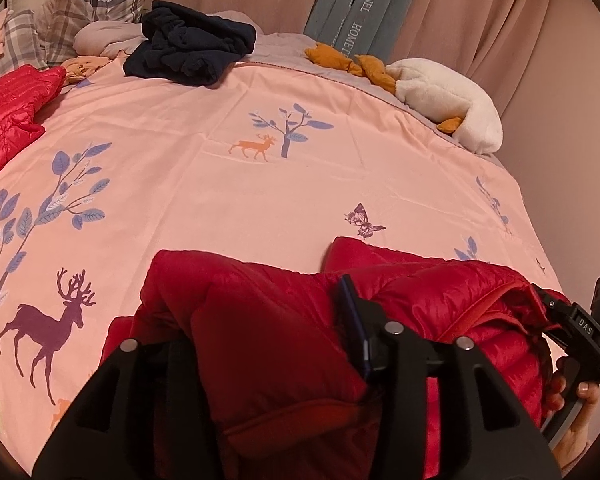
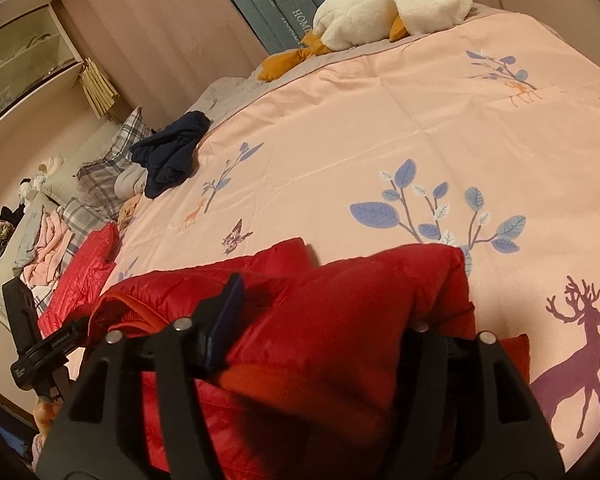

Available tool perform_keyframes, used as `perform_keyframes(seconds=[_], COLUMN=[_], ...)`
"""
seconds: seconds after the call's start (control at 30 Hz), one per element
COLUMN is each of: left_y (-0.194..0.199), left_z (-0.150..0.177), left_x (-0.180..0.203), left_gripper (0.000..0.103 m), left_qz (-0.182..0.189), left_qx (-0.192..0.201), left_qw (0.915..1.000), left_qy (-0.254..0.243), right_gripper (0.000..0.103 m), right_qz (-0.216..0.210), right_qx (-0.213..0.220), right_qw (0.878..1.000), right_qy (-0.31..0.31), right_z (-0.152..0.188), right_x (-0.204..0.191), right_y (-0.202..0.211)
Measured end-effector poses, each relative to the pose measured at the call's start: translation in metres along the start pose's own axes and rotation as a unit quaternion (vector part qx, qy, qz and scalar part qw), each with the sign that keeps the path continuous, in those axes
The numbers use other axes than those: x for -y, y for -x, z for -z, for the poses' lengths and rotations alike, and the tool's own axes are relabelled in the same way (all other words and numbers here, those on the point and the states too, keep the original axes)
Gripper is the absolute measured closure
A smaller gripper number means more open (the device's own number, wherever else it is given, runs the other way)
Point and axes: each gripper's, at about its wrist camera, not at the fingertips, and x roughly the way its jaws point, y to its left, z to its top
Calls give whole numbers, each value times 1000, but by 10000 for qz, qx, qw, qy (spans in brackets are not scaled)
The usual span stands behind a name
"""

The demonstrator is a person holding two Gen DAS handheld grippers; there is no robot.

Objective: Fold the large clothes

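Two red puffy jackets: one point(image 1: 284, 320) right at the claw, one point(image 1: 8, 108) far off left. One dark blue clothes pile point(image 1: 188, 46) and one white goose toy point(image 1: 448, 100) far ahead.

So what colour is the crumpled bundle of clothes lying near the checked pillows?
Dark navy blue crumpled bundle of clothes, clearest in the left wrist view.

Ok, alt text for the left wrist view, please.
The left gripper straddles a bunched red puffer jacket at the near edge of a pink deer-print bedspread, jaws apart. Farther off lie a navy garment and a white plush goose.
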Motion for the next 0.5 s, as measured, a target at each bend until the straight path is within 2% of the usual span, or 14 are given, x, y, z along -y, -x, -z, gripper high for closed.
perform_keyframes(seconds=[0.23, 0.33, 0.4, 0.5], left_y=[6, 11, 16, 23], left_z=[-1, -2, -3, -4], left_x=[1, 0, -1, -3], left_gripper=[56, 51, 37, 29], left_qz=[12, 101, 88, 120], left_qx=[45, 64, 115, 259], left_qw=[10000, 9999, 9998, 9994], left_qy=[21, 96, 143, 199], right_gripper=[37, 35, 33, 30], right_qz=[-2, -4, 12, 31], right_qx=[94, 148, 191, 240], right_qw=[9999, 9999, 9998, 9996], right_qy=[-48, -69, -84, -125], right_z=[-1, -2, -1, -2], right_x=[1, 2, 2, 4], right_y=[6, 8, 10, 11])
